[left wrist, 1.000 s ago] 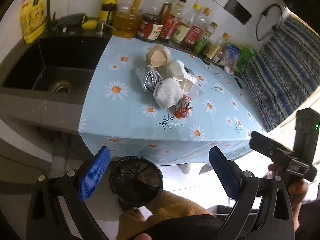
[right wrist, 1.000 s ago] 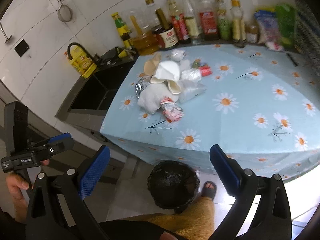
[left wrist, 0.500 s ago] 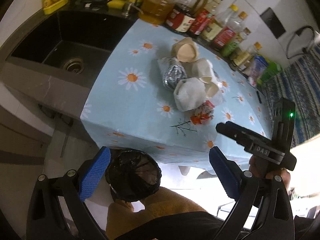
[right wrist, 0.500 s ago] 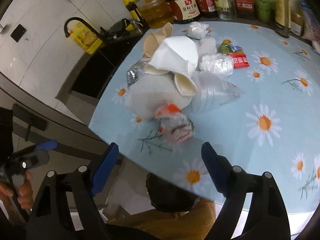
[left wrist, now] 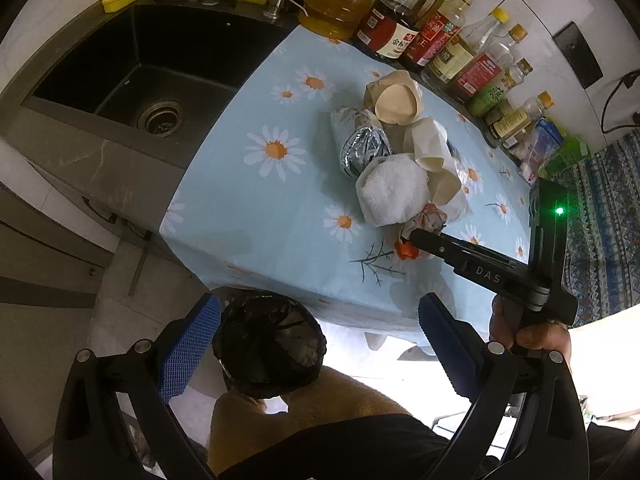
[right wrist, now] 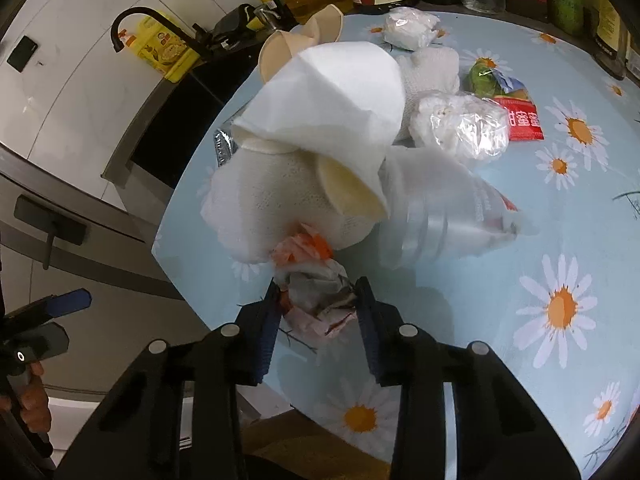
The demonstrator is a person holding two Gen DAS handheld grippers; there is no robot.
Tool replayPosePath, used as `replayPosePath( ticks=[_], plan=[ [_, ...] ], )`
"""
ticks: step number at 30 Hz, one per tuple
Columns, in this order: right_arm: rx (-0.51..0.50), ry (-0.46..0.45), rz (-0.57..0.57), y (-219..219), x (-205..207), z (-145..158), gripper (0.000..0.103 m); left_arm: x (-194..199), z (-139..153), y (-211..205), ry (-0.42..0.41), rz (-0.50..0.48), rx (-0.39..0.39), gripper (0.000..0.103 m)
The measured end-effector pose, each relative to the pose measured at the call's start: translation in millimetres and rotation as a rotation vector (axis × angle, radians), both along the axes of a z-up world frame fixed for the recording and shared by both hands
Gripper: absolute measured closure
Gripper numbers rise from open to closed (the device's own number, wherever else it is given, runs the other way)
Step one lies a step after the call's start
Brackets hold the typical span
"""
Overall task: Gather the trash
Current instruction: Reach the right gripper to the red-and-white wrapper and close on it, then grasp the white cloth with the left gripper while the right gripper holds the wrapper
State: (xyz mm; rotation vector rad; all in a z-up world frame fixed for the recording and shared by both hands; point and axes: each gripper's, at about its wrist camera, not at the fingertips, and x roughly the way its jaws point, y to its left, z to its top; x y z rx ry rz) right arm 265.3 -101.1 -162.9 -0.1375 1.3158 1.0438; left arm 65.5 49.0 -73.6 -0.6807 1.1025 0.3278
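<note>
The right hand-held gripper (right wrist: 318, 300) has just been closing, and its blue pads now press on both sides of a crumpled white-and-orange wrapper (right wrist: 316, 300) that lies on the near part of the tabletop (right wrist: 500, 320), which is covered in a light blue cloth printed with daisies. In the left wrist view the same wrapper (left wrist: 426, 222) sits at the tip of the black tool, close to the tabletop's front edge.

Just behind the wrapper is a heap of other litter: a wadded white cloth (right wrist: 272, 204), a folded white paper cup with a cream inside (right wrist: 332, 112), a crushed clear plastic bottle (right wrist: 440, 216), a ball of clear plastic film (right wrist: 460, 128), and a red and green sachet (right wrist: 516, 116). A crumpled silver foil bag (left wrist: 360, 148) lies on the sink side of the heap.

The left hand-held gripper (left wrist: 316, 336) hangs off the tabletop's front edge with its blue pads wide apart and nothing between them. Beneath it on the floor stands a round bin lined with a black plastic bag (left wrist: 268, 348).

A row of sauce and oil bottles (left wrist: 448, 48) lines the wall, and a dark sink (left wrist: 132, 80) adjoins the tabletop.
</note>
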Motion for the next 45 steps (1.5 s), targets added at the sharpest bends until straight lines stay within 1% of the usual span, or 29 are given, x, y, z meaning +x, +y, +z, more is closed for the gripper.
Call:
replayPosePath(
  ticks=[3, 6, 9, 14, 18, 22, 25, 26, 30, 33, 36, 38, 40, 42, 43, 44, 45],
  plan=[
    [0.006, -0.012, 0.002, -2, 0, 4, 0.065, 7, 1, 0, -0.001, -0.011, 0.001, 0.007],
    [0.018, -0.002, -0.009, -9, 0, 8, 0.066, 15, 1, -1, -0.001, -0.038, 0.004, 0.007],
    [0.035, 0.000, -0.030, -18, -1, 15, 0.066, 26, 2, -5, 0.004, -0.063, 0.023, 0.007],
    [0.034, -0.006, -0.068, -30, -4, 19, 0.066, 45, 7, -13, -0.043, -0.143, 0.039, 0.007],
    [0.042, -0.027, -0.114, -46, -5, 28, 0.066, 59, 3, -16, -0.065, -0.180, 0.028, 0.007],
    [0.048, -0.046, -0.167, -63, -5, 37, 0.066, 70, 0, -23, -0.080, -0.230, 0.036, 0.007],
    [0.054, -0.057, -0.206, -78, -5, 42, 0.066, 81, -3, -27, -0.075, -0.267, 0.084, 0.007],
    [0.055, -0.059, -0.219, -83, -5, 44, 0.065, 86, -5, -28, -0.072, -0.282, 0.106, 0.007],
    [0.054, -0.063, -0.269, -100, -6, 46, 0.065, 101, -14, -31, -0.063, -0.319, 0.144, 0.008],
    [0.045, -0.067, -0.299, -109, -7, 46, 0.065, 112, -23, -33, -0.058, -0.348, 0.154, 0.008],
    [0.043, -0.058, -0.339, -122, -7, 44, 0.065, 123, -34, -34, -0.050, -0.369, 0.138, 0.008],
    [0.036, -0.048, -0.365, -131, -6, 42, 0.065, 131, -41, -35, -0.038, -0.384, 0.147, 0.008],
    [0.029, -0.041, -0.380, -138, -6, 39, 0.065, 136, -44, -34, -0.032, -0.384, 0.151, 0.008],
    [0.016, -0.036, -0.394, -143, -4, 36, 0.065, 141, -46, -34, -0.039, -0.390, 0.147, 0.014],
    [0.016, -0.034, -0.398, -144, -3, 35, 0.065, 143, -47, -35, -0.037, -0.395, 0.153, 0.022],
    [0.015, -0.030, -0.403, -146, -3, 34, 0.065, 144, -49, -36, -0.032, -0.401, 0.162, 0.027],
    [0.016, -0.028, -0.405, -146, -3, 33, 0.065, 146, -51, -36, -0.030, -0.404, 0.164, 0.029]
  ],
)
